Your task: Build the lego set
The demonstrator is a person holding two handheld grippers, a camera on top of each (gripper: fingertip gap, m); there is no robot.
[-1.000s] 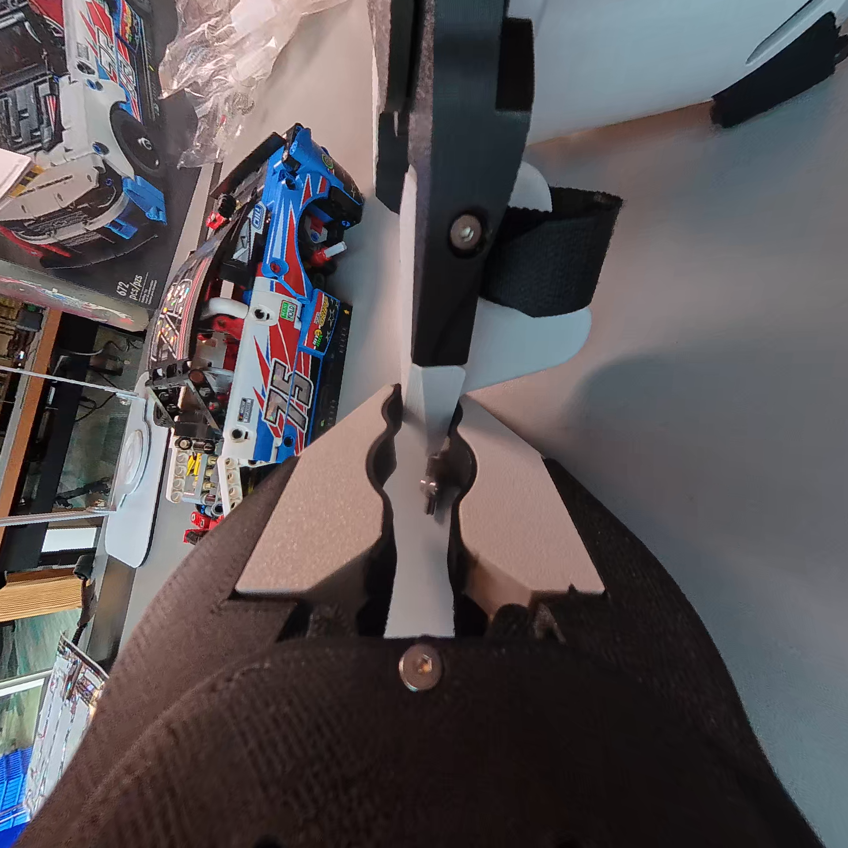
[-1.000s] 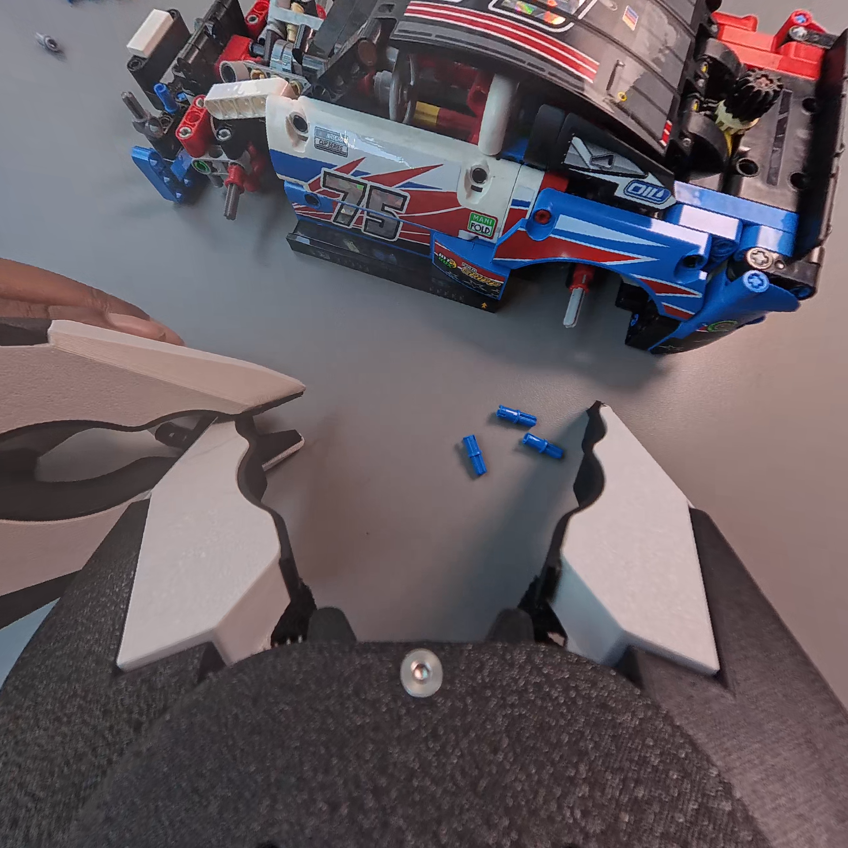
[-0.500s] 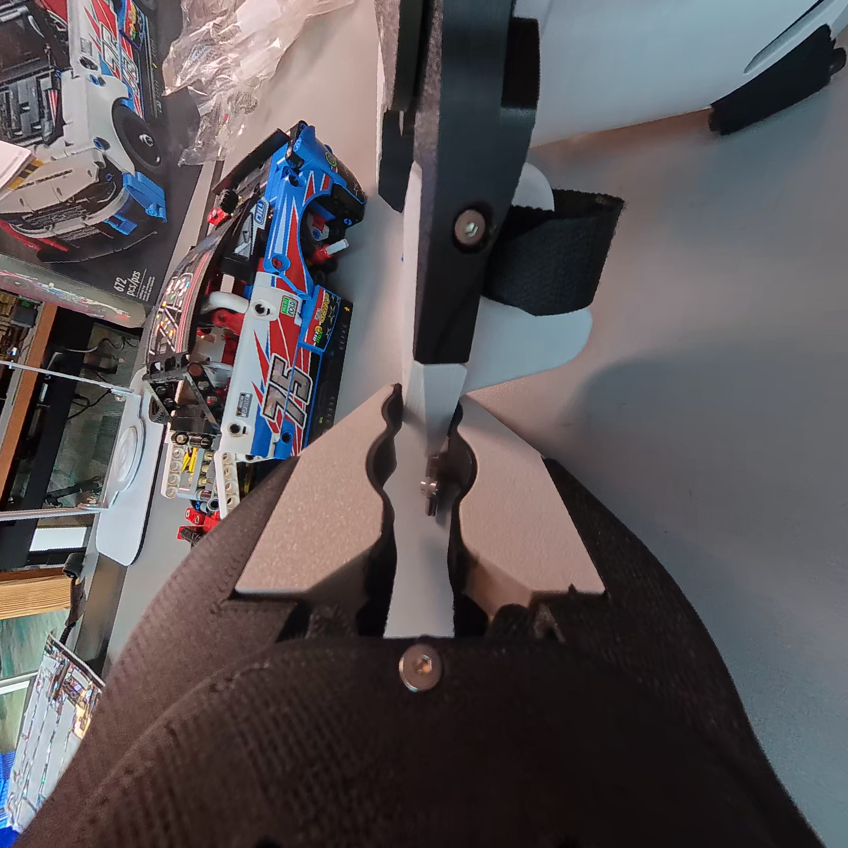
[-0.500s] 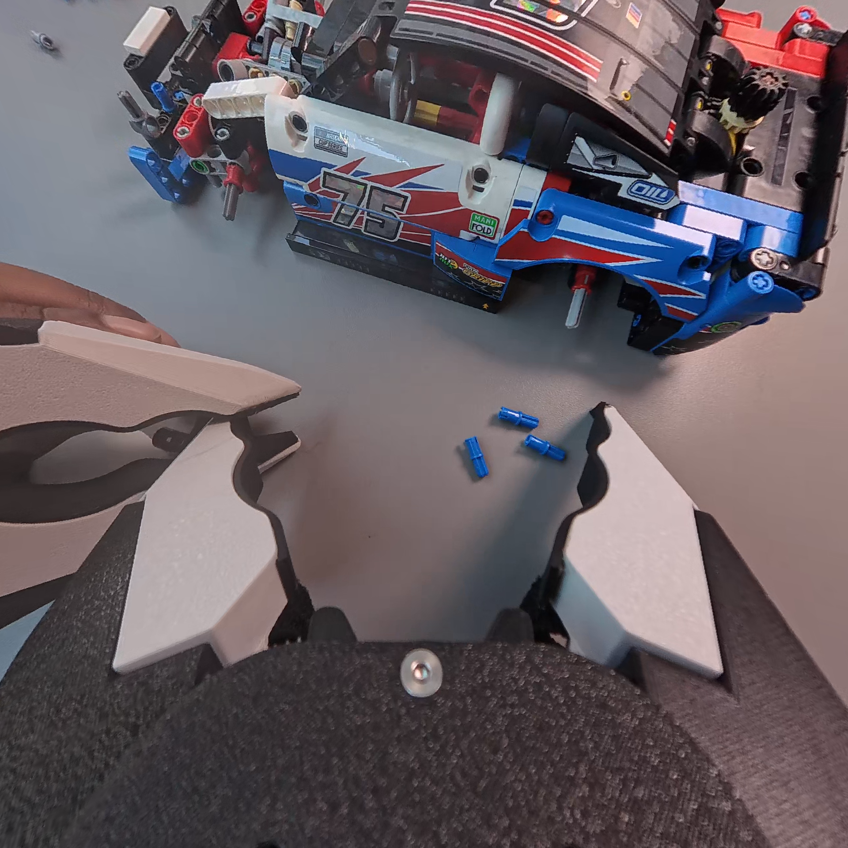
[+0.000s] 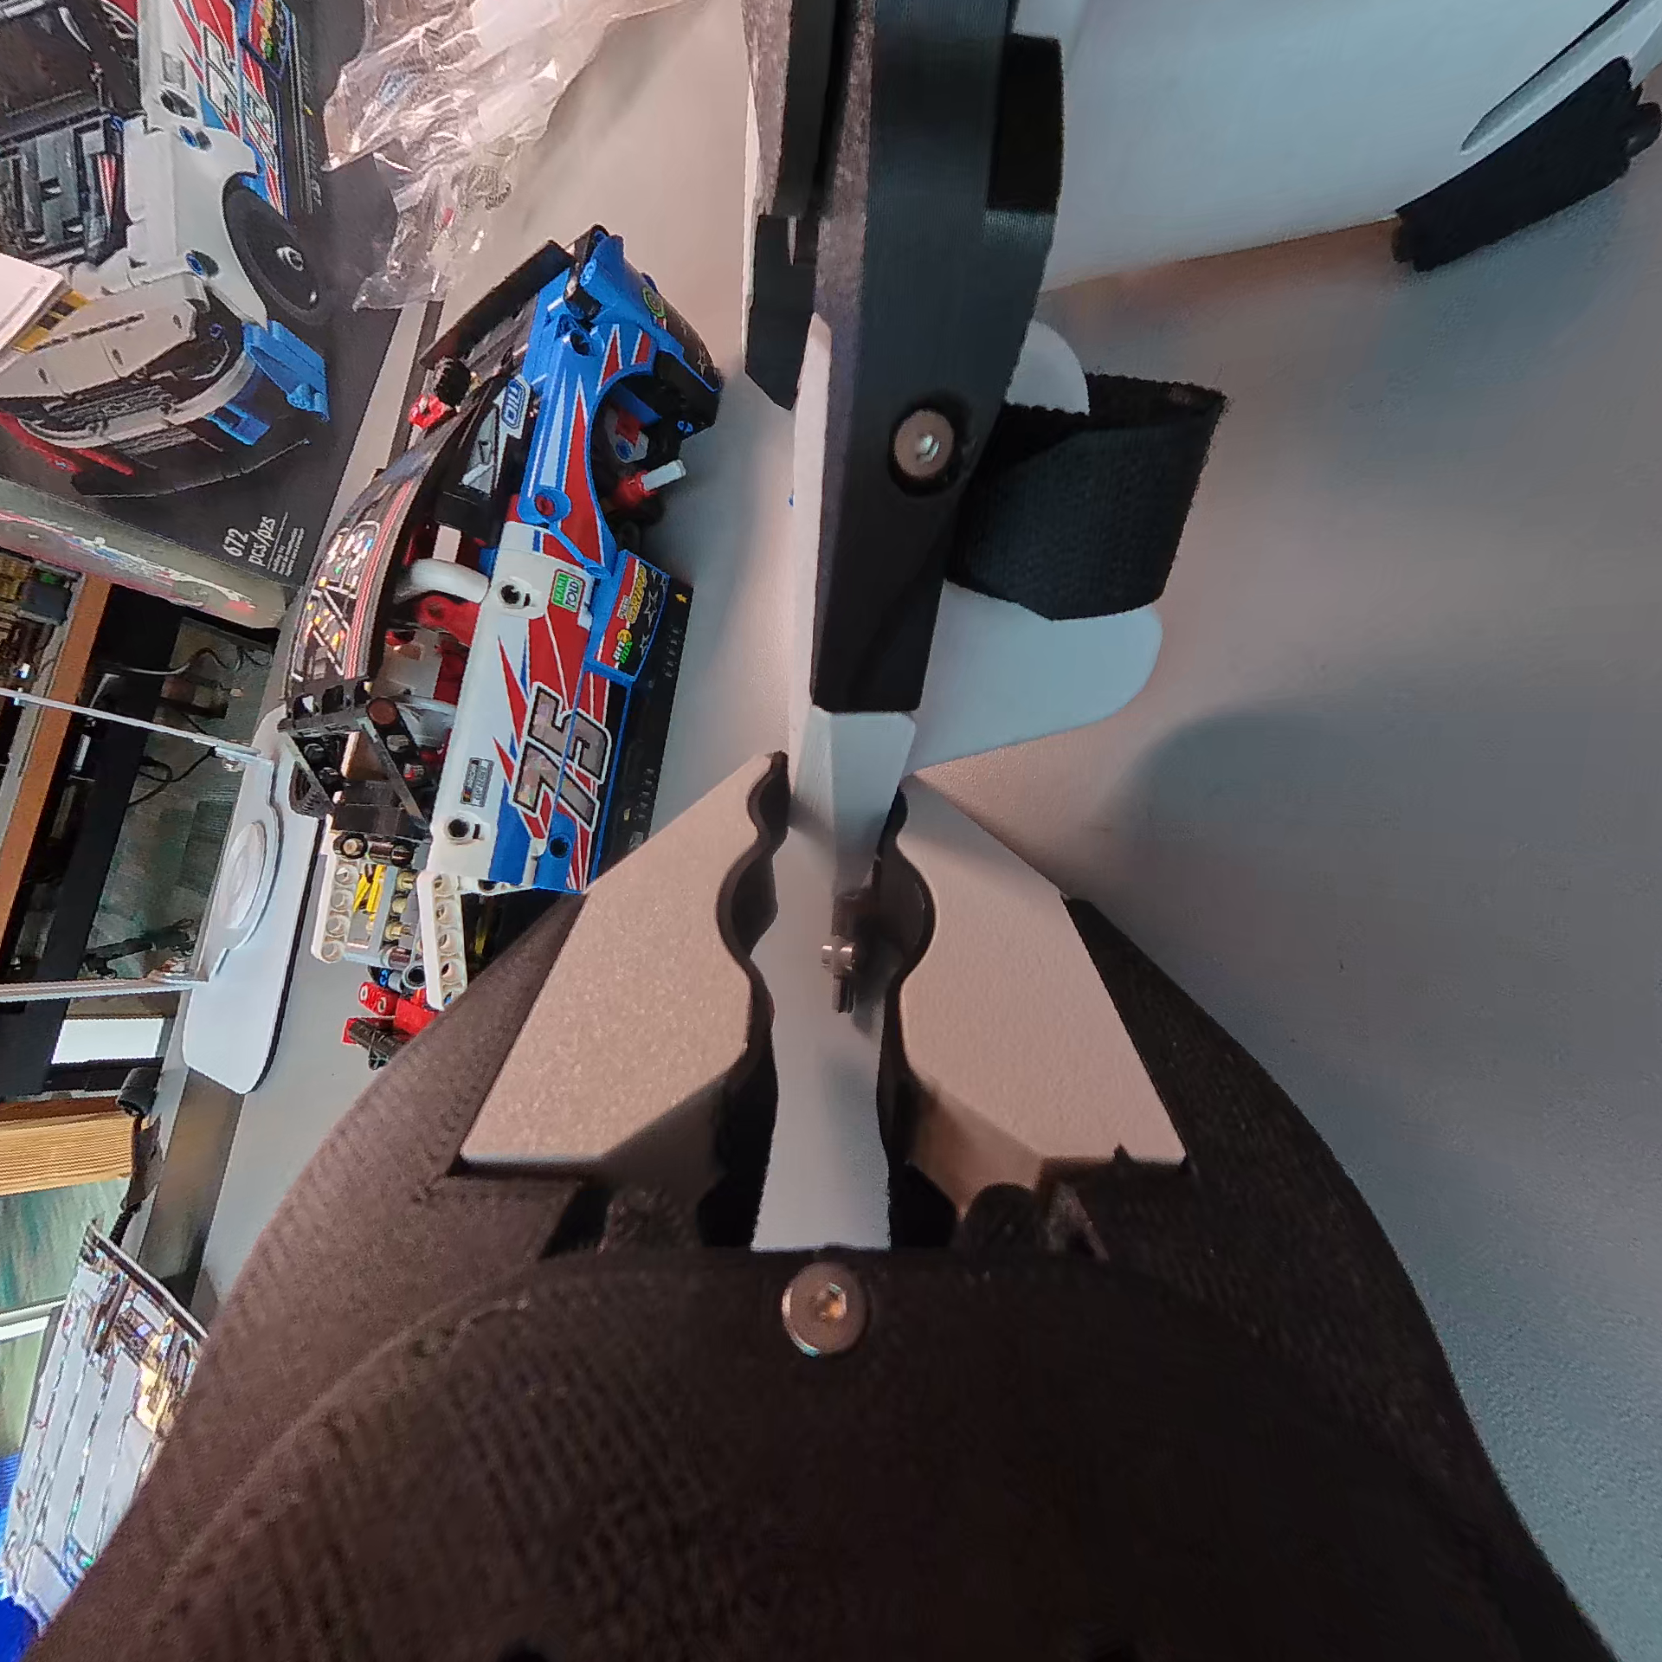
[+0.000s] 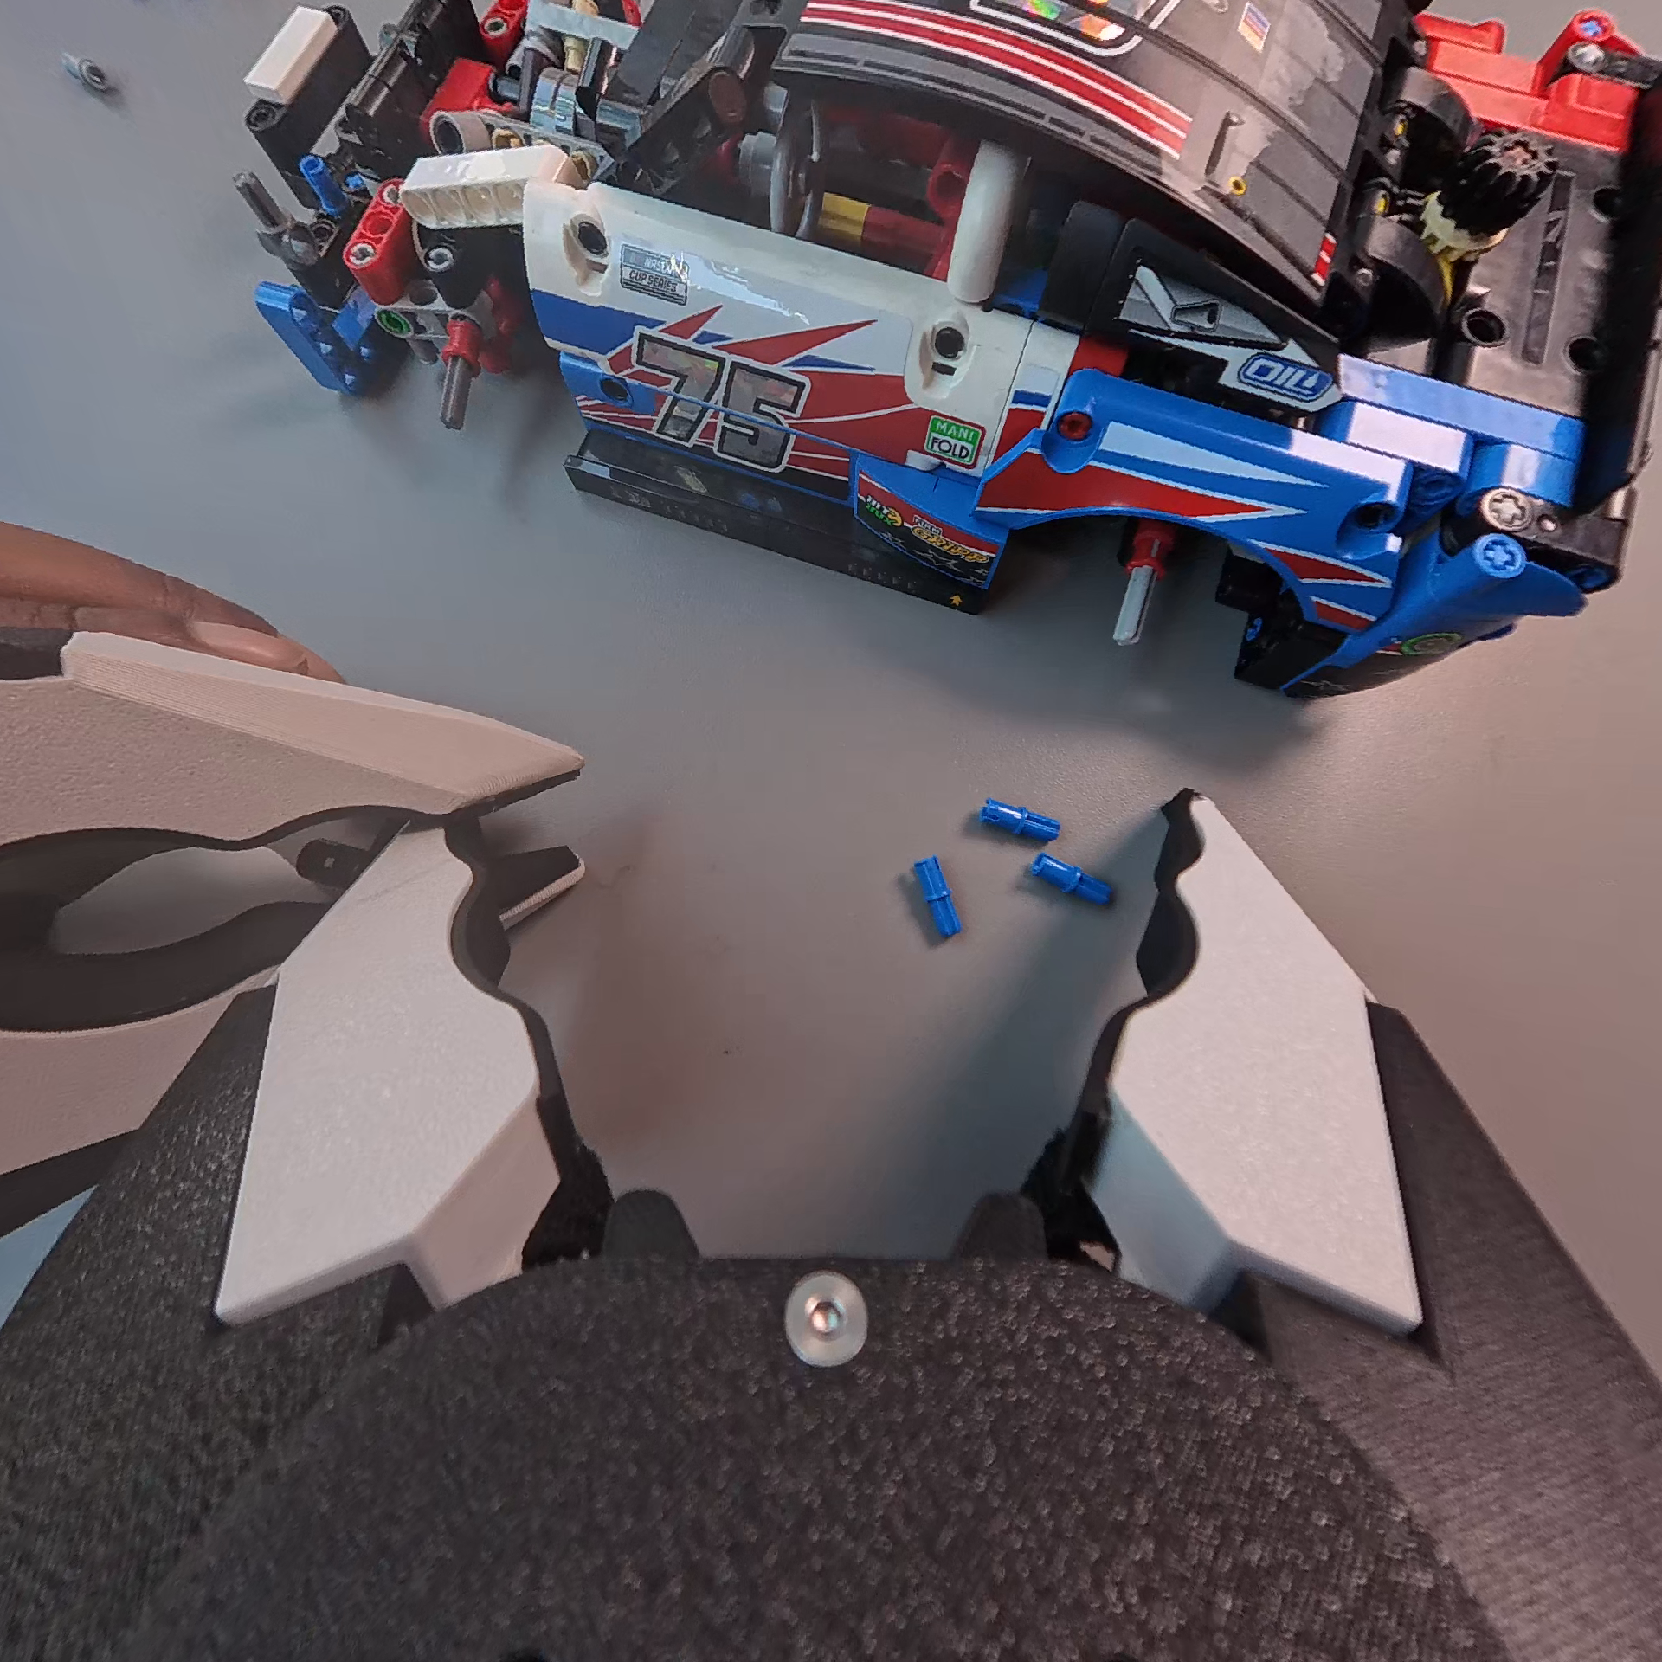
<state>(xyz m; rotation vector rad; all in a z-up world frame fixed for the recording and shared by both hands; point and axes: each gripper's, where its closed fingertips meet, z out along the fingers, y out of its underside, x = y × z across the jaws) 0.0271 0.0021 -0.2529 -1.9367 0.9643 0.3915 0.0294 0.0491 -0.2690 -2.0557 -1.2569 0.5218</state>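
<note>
Little has moved: right gripper (image 6: 827,908) still gapes above three blue pins (image 6: 935,897); left gripper (image 5: 832,908) stays pinched on a small pin (image 5: 841,958), car (image 6: 944,360) awaiting both

A grey table (image 6: 719,683) carries a partly built race car (image 6: 944,360) in blue, white, red and black, standing on its underside without wheels. 3 small blue pins (image 6: 935,895) lie loose on the bare surface just in front of it, close together but apart. Farther along the table, the set's box (image 5: 162,270) lies flat beside crumpled clear plastic bags (image 5: 468,117), behind the car.
</note>
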